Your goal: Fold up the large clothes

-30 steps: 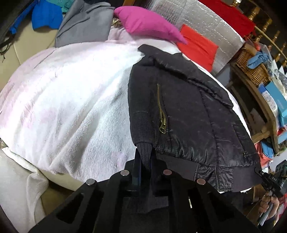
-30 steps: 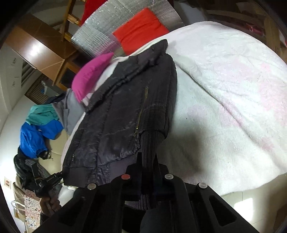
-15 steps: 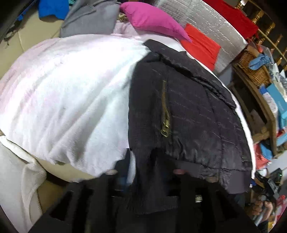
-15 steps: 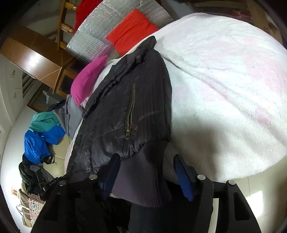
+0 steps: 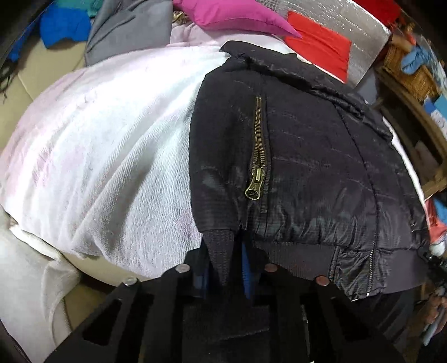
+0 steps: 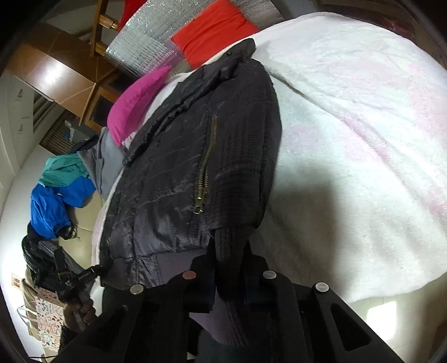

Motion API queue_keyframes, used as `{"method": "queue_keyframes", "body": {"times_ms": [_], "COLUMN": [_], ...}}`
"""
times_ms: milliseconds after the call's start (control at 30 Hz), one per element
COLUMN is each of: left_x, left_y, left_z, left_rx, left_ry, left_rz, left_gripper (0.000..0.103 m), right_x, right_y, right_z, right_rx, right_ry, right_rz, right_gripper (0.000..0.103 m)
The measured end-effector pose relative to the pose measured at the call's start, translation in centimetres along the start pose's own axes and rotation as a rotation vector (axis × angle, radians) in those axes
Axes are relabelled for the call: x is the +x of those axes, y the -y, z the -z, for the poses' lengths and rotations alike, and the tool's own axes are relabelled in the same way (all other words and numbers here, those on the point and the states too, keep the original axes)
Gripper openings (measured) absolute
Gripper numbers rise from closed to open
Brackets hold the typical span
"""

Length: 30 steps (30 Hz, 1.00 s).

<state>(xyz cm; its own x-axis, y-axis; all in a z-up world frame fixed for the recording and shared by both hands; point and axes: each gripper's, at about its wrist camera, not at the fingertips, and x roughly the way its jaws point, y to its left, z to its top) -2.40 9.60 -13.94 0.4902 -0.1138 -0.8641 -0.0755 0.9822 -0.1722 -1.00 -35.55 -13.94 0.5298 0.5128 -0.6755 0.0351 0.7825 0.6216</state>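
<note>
A black quilted jacket [image 5: 321, 167] with a brass zip [image 5: 258, 156] lies flat on a white fleece blanket [image 5: 97, 139]. At its near left corner a ribbed sleeve cuff [image 5: 220, 245] sits pinched in my left gripper [image 5: 227, 251], whose jaws are closing on it. In the right wrist view the same jacket [image 6: 167, 181] stretches away, and its other ribbed cuff [image 6: 230, 243] hangs between the fingers of my right gripper [image 6: 229, 257], whose jaws are also closing and press on it. The lower ends of both cuffs are hidden behind the gripper bodies.
A pink pillow [image 5: 232, 14], a red cushion [image 5: 321, 47] and a silver foil sheet [image 5: 349, 25] lie beyond the jacket's collar. A grey garment [image 5: 125, 28] and a blue one [image 5: 64, 25] lie at the far left. A wicker basket [image 5: 410, 75] stands on the right.
Both grippers held the cuffs, spread their jaws half a second ago, and have now closed on the cuffs again. Both have sunk closer to the jacket.
</note>
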Motion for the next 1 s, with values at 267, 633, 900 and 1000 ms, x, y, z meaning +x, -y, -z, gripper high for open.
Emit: {"method": "queue_keyframes", "body": {"times_ms": [267,633,900,1000], "left_x": [0.2,0.5,0.7,0.5], "left_y": [0.8,0.0,-0.5,-0.7], "left_z": [-0.6,-0.5,-0.5,-0.7], "left_rx": [0.038,0.022,0.025,0.011], "left_ry": [0.016,0.019,0.019,0.019], "left_rz": [-0.048,-0.008,0.030,0.045], "left_gripper": [0.016,0.020,0.017,0.011], "right_x": [0.2,1.0,0.9,0.6], "right_y": [0.9,1.9,1.4,1.3], "right_z": [0.3,0.5,0.6,0.5], "right_rx": [0.037,0.095,0.065,0.068], "right_ry": [-0.026,-0.046,-0.051,-0.048], "right_rz": [-0.007,-0.021,-0.017,-0.030], "right_gripper": [0.018,0.031,0.013,0.010]}}
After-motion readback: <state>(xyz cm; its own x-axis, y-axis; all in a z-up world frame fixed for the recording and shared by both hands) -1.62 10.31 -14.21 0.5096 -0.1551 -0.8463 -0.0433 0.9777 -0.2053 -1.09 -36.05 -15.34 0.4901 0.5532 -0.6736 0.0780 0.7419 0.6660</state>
